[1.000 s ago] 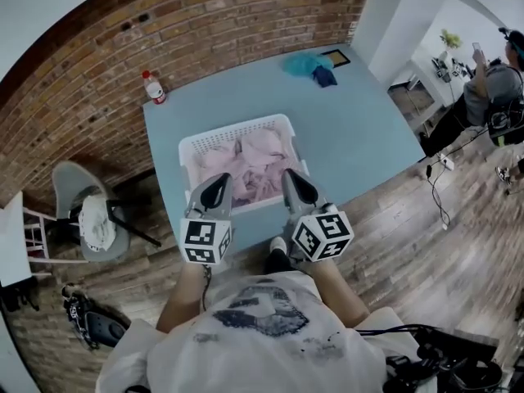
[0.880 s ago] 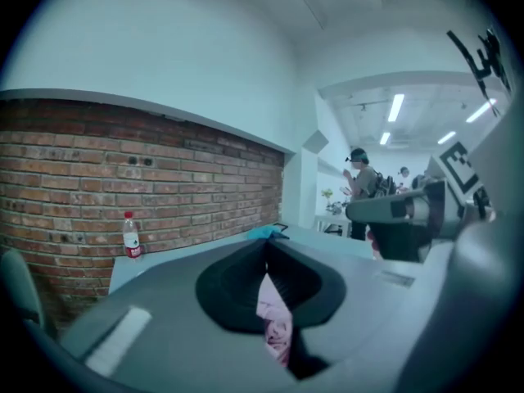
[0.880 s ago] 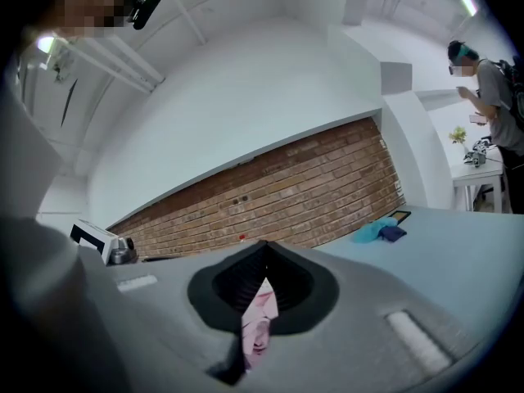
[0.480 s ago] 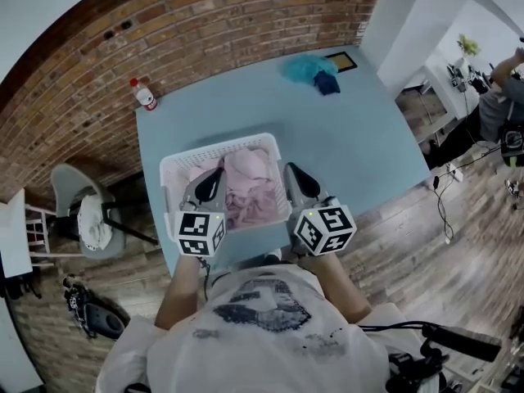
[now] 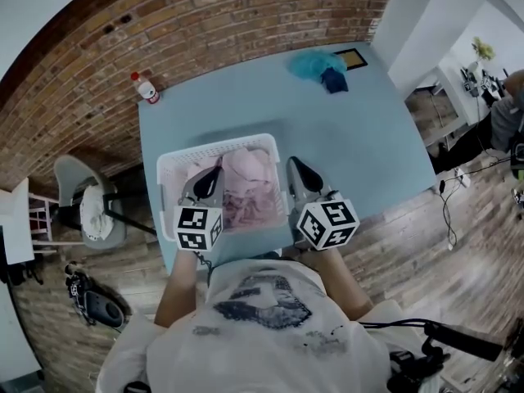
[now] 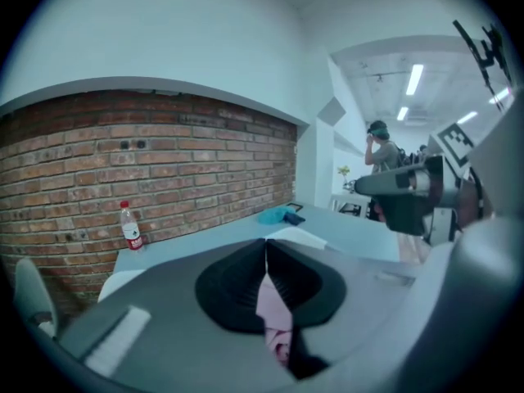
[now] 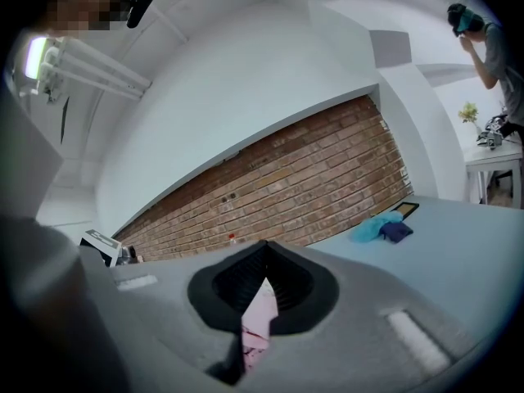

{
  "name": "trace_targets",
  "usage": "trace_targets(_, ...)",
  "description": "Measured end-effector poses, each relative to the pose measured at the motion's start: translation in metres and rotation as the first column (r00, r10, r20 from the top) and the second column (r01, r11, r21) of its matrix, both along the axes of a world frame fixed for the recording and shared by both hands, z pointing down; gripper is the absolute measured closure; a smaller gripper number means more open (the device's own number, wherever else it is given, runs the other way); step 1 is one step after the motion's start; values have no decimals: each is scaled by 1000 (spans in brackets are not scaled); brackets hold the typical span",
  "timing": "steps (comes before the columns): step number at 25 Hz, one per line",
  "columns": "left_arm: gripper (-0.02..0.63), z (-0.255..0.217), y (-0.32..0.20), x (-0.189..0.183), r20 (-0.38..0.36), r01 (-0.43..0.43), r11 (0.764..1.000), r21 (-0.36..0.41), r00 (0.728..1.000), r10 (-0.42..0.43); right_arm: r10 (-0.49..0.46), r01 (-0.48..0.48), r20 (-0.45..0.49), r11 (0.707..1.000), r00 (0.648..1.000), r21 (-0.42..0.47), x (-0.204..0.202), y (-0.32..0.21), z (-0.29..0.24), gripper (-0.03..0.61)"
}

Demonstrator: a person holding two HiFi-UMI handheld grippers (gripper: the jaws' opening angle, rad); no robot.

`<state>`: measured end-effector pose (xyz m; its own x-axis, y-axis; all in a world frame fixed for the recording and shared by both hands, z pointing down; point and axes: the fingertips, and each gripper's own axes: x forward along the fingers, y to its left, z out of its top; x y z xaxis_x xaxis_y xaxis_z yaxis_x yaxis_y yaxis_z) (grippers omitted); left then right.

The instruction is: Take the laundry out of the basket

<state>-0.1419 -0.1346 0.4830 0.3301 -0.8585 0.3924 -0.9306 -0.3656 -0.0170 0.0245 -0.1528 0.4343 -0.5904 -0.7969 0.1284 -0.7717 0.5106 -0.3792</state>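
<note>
Basket (image 5: 213, 144) on blue table (image 5: 344, 137), brick wall (image 5: 205, 23)

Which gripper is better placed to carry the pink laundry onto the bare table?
Right, probably. Both are shut on pink laundry, but the right gripper sits right of the basket, beside bare table; the left gripper is near the table's left edge.

No readable text anywhere. Water bottle (image 5: 147, 88), upper left on counter (image 5: 368, 137): red label, print too small. Left claw (image 5: 214, 174) cube, right claw (image 5: 296, 169) cube: black-white square markers, no letters. Shirt graphic (image 5: 262, 301), bottom centre: illegible.
</note>
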Motion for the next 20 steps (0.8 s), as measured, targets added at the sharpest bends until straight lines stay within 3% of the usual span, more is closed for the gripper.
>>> trace_targets(7,568,17,-7,7,6,-69,996,-61,998,69,-5,4,-8,1000,1000,-25,-1,-7,10,581)
trace_targets(14,301,49,-5,24,8,-200,964,-176,979,205,-12,11,-25,999,1000,-47,-8,-10,20,581)
trace_targets(17,222,63,-5,29,17,-222,950,-218,973,231,-9,7,-27,998,1000,-55,-8,-12,22,581)
trace_targets(20,183,68,-8,29,2,-210,949,-234,976,217,-8,6,-27,998,1000,-57,-9,-13,22,581)
